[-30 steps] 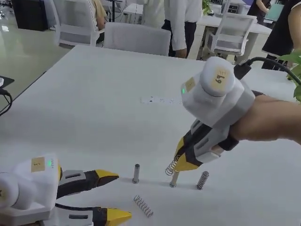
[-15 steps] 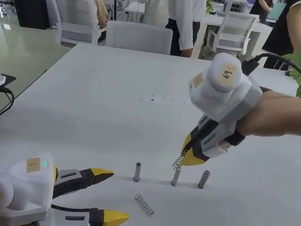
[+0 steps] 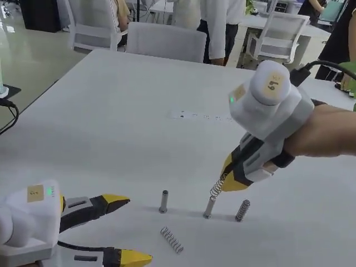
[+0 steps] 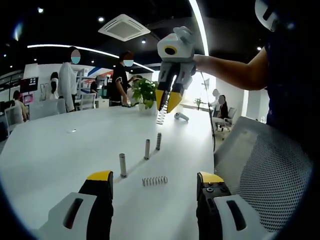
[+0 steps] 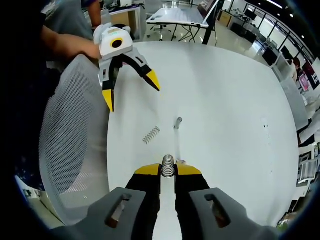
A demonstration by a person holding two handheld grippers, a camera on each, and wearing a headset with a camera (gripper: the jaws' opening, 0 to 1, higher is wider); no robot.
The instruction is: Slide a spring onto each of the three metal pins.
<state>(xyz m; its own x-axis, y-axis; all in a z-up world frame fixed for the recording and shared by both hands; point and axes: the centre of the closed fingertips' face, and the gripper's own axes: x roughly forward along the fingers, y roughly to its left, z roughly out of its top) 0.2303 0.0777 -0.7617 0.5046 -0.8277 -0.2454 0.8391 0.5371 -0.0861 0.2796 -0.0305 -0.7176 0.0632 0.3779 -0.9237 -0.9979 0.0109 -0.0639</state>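
Note:
Three metal pins stand in a row on the white table (image 3: 111, 122). The left pin (image 3: 163, 201) and the middle pin (image 3: 208, 207) are bare. The right pin carries a spring (image 3: 242, 211). A loose spring (image 3: 171, 240) (image 4: 154, 180) (image 5: 151, 134) lies in front of them. My right gripper (image 3: 225, 186) (image 5: 168, 169) is shut on another spring (image 3: 217, 186) (image 5: 168, 166), which hangs tilted just above the middle pin's top. My left gripper (image 3: 130, 228) (image 4: 155, 177) stands open, low over the table to the left of the loose spring.
A small printed label (image 3: 192, 117) lies farther back on the table. White chairs (image 3: 164, 41) and standing people are at the far edge. A grey mesh chair (image 4: 260, 165) is beside me. Open tabletop lies left of and behind the pins.
My right gripper has lifted the held spring a little and shifted it right, from beside the middle pin's top to above it. The left gripper has stayed about where it was.

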